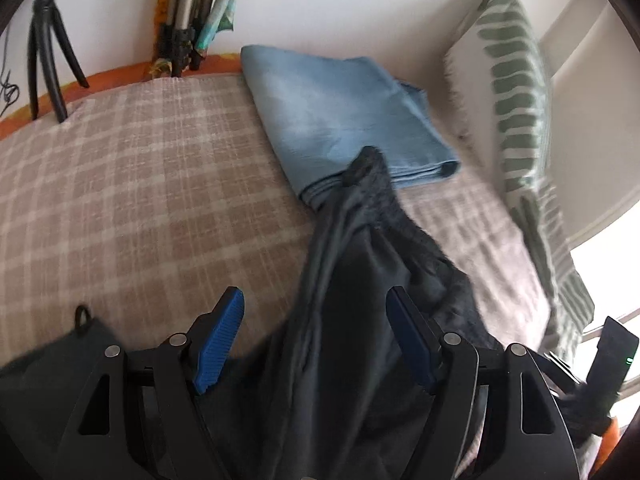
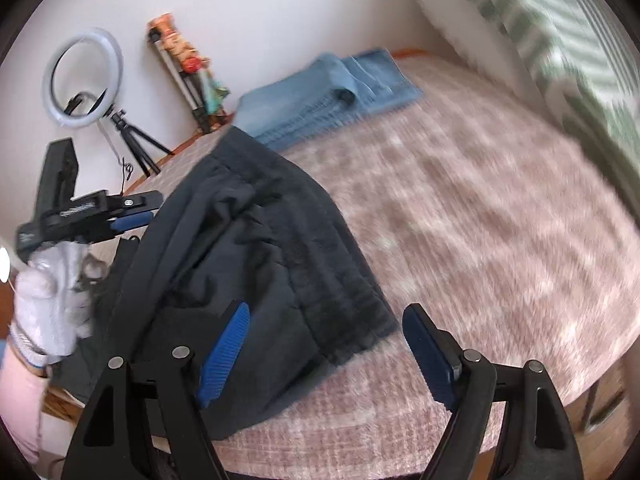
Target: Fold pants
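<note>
Dark grey pants (image 1: 352, 280) lie crumpled on the plaid blanket (image 1: 140, 184). One end reaches the folded light blue jeans (image 1: 340, 116). My left gripper (image 1: 316, 320) hovers open over the dark cloth, which runs between its blue pads (image 1: 222, 340) without being pinched. In the right wrist view the pants (image 2: 256, 248) form a heap at the blanket's left side. My right gripper (image 2: 326, 336) is open above their near hem, one finger over cloth and the other over bare blanket (image 2: 480, 240). A gloved hand (image 2: 48, 292) holds the left gripper (image 2: 132, 216) at the pants' far left edge.
A green-striped pillow (image 1: 516, 92) leans on the wall at the right. A small black tripod (image 1: 48, 48) and a ring light (image 2: 84, 80) stand by the wall, next to a bundle of rolled things (image 1: 196, 12). The bed's front edge (image 2: 360, 452) is close below.
</note>
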